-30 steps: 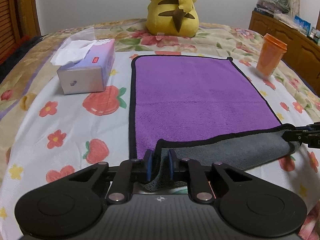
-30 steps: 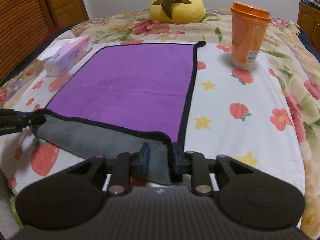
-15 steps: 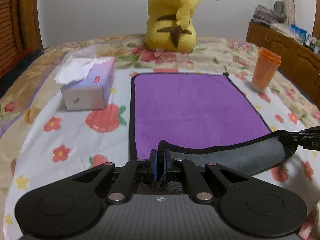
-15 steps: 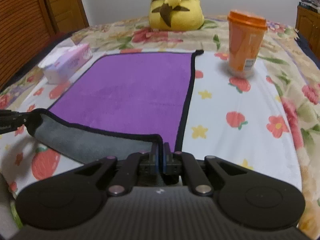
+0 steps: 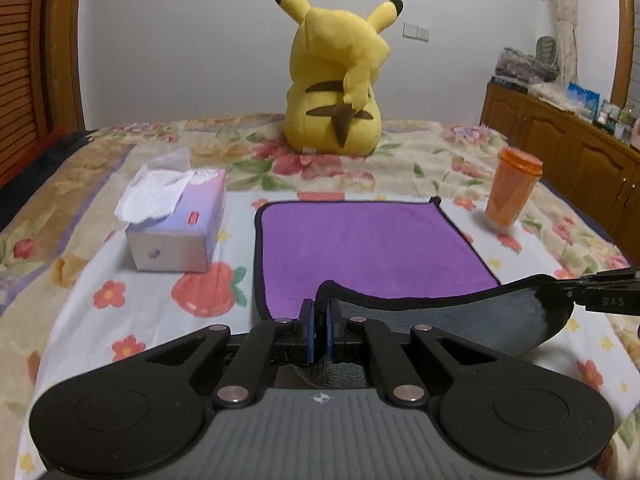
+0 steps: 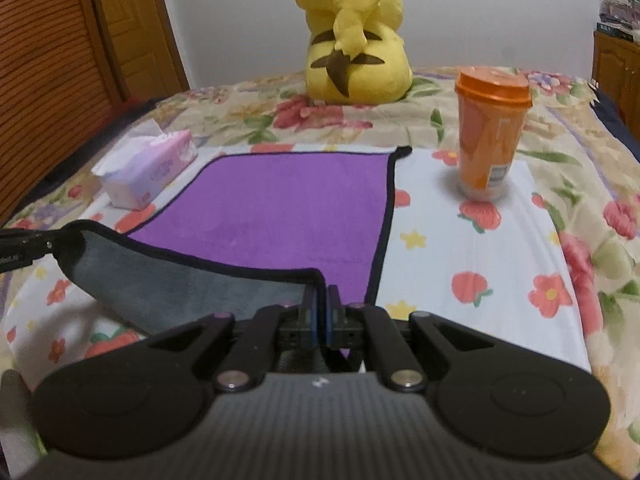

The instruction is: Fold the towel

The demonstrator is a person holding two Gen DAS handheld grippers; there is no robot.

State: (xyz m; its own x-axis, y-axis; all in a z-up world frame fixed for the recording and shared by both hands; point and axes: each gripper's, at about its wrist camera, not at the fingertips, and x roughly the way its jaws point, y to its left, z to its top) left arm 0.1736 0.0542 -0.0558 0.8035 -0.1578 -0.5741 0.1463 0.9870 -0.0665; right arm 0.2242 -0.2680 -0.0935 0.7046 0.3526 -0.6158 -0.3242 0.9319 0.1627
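Seen from the left wrist, the left tongs (image 5: pixel 319 322) are pinched shut on the near left corner of the purple microfibre towel with grey underside and black trim (image 5: pixel 360 240), which lies on the floral-sheeted bed (image 5: pixel 120 292) with its near edge lifted and the grey side showing; the right tongs (image 5: pixel 576 294) clamp the other near corner at the frame's edge. If that thin bite slips, the corner will probably drop and the fold land crooked. A white and lilac tissue box (image 5: pixel 176 224) sits near the towel's left edge and could be brushed by a wide swing. From the right wrist, the right tongs (image 6: pixel 320 312) are likewise closed on their corner, the cloth sagging between both grips; uneven travel would likely skew the edges. An orange lidded plastic cup (image 6: pixel 490 136) stands just beside the far right corner, easily toppled, and a yellow plush toy (image 6: pixel 356 36) sits beyond.
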